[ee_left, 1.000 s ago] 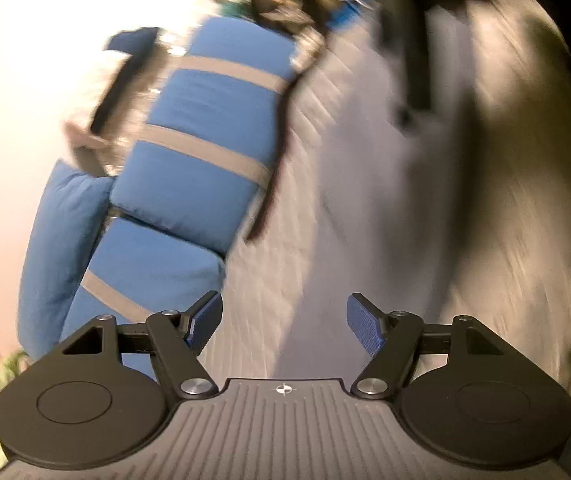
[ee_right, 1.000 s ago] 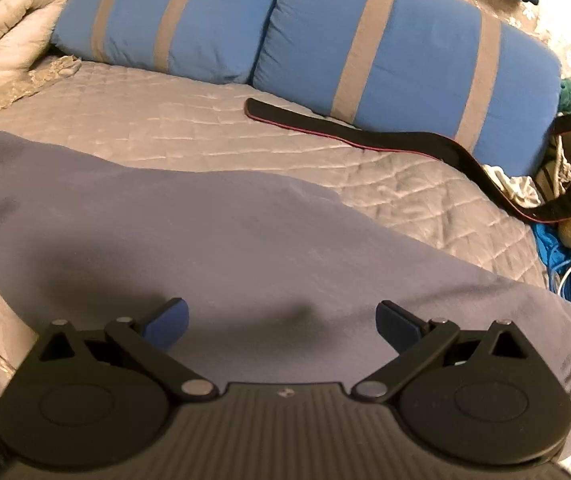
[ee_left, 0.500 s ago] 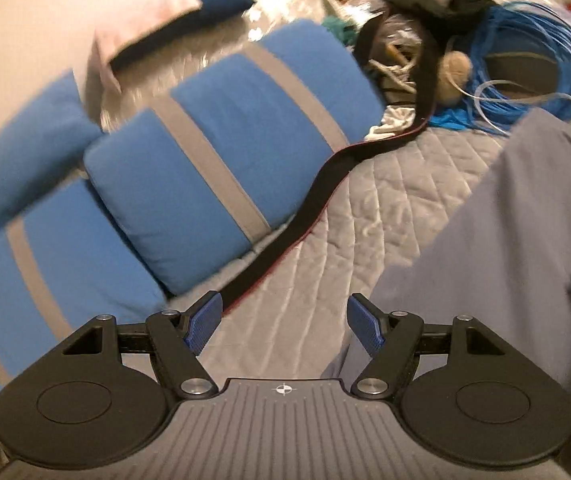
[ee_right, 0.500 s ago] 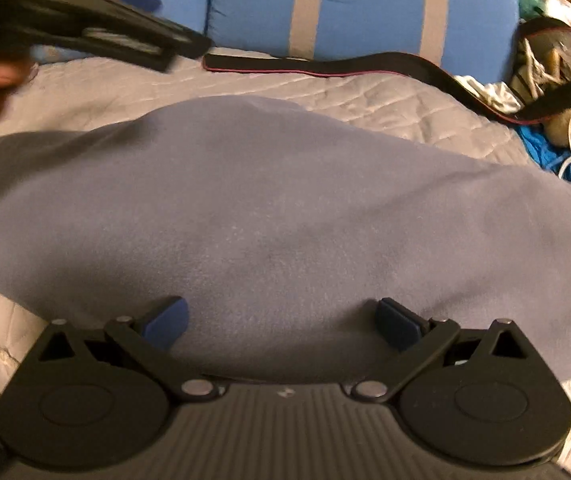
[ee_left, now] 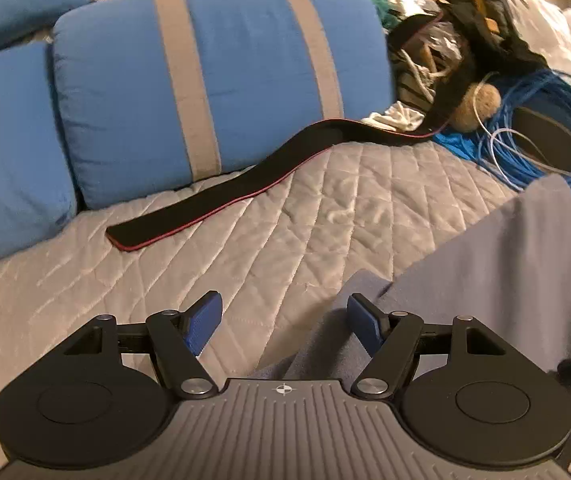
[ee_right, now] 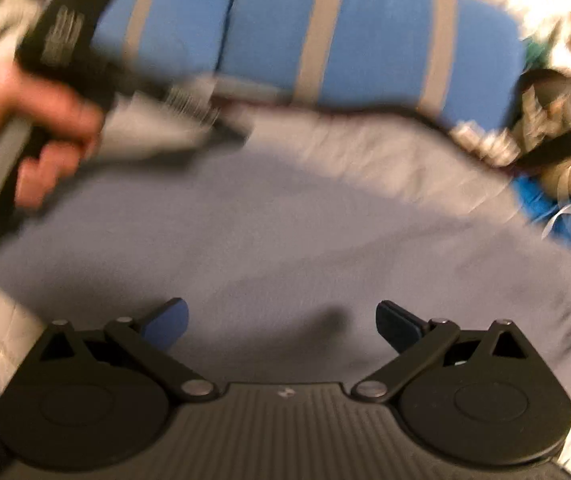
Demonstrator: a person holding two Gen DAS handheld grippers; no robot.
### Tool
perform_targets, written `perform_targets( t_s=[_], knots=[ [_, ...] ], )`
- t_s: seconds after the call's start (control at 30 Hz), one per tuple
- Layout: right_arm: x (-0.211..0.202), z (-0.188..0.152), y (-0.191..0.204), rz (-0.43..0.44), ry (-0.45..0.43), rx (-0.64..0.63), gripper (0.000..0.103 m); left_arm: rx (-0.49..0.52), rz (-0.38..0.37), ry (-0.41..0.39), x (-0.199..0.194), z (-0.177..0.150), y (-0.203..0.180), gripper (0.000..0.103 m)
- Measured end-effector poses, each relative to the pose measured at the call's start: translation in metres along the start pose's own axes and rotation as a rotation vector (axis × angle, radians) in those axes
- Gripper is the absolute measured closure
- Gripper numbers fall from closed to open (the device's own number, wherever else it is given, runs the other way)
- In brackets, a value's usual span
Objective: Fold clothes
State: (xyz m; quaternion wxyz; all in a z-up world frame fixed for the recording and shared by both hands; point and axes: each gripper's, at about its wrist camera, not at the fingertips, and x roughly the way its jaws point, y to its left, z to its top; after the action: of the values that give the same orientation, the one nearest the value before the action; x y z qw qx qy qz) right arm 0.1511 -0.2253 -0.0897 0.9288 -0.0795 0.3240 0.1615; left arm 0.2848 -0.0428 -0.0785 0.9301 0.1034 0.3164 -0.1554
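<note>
A grey-blue garment [ee_right: 285,240] lies spread flat on the quilted grey bedcover [ee_left: 165,288]. In the left wrist view its left edge [ee_left: 505,272] runs up the right side. My left gripper [ee_left: 283,320] is open at that edge, with nothing pinched; its right finger is over the cloth and its left one over bare quilt. My right gripper [ee_right: 281,320] hovers open above the garment's near part, with nothing between its fingers. The right wrist view is blurred. It shows a hand [ee_right: 33,132] holding the left gripper's body at the upper left.
Blue pillows with grey stripes [ee_left: 221,76] line the far side of the bed. A long black strap [ee_left: 245,188] lies on the quilt in front of them. At the far right there are coiled blue cable [ee_left: 541,120], a soft toy [ee_left: 477,104] and a dark bag [ee_left: 481,24].
The left gripper has rolled upright and swung from a tilted view of the pillows down to the garment's left edge. The right gripper's view has shifted over the garment and gone blurred. Both stay open.
</note>
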Motion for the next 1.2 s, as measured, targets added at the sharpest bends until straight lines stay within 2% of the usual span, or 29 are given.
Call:
perform_targets(
  t_s=[0.1,0.27,0.43,0.5,0.63,0.77,0.87,0.93,0.97,1.03,1.07,1.1,1.2],
  knots=[
    [-0.018,0.013,-0.051,0.029,0.007,0.202,0.001,-0.012,0.001,-0.003,-0.002,0.002,0.0,0.035],
    [-0.032,0.019,-0.147,-0.029,0.107,0.532,0.011,0.002,0.007,-0.035,-0.015,0.005,-0.003,0.035],
    [-0.025,0.0,-0.226,-0.099,0.251,0.871,0.031,-0.009,0.005,-0.071,-0.03,0.007,-0.002,0.035],
    [-0.017,-0.013,-0.242,-0.104,0.296,0.949,0.044,-0.023,0.005,-0.084,-0.035,0.009,0.0,0.035],
    [-0.007,-0.031,-0.253,-0.083,0.326,1.025,0.05,-0.045,0.002,-0.102,-0.041,0.013,0.001,0.035],
    [-0.007,-0.037,-0.255,-0.165,0.366,1.068,0.051,-0.047,0.0,-0.11,-0.043,0.013,0.001,0.035],
    [-0.01,-0.037,-0.257,-0.209,0.354,1.082,0.051,-0.048,0.005,-0.105,-0.043,0.012,0.003,0.035],
    [-0.008,-0.042,-0.261,-0.195,0.349,1.114,0.052,-0.05,0.004,-0.104,-0.042,0.011,0.004,0.035],
    [-0.006,-0.044,-0.264,-0.186,0.346,1.131,0.056,-0.051,0.003,-0.104,-0.042,0.01,0.005,0.035],
    [-0.006,-0.047,-0.267,-0.188,0.338,1.156,0.077,-0.053,0.002,-0.102,-0.042,0.01,0.006,0.035],
    [-0.007,-0.049,-0.268,-0.184,0.333,1.165,0.093,-0.052,0.003,-0.102,-0.042,0.01,0.006,0.035],
    [-0.009,-0.047,-0.266,-0.186,0.327,1.157,0.097,-0.052,0.003,-0.101,-0.042,0.01,0.006,0.035],
    [-0.015,-0.04,-0.261,-0.2,0.315,1.126,0.1,-0.051,0.0,-0.102,-0.042,0.011,0.006,0.035]
  ],
)
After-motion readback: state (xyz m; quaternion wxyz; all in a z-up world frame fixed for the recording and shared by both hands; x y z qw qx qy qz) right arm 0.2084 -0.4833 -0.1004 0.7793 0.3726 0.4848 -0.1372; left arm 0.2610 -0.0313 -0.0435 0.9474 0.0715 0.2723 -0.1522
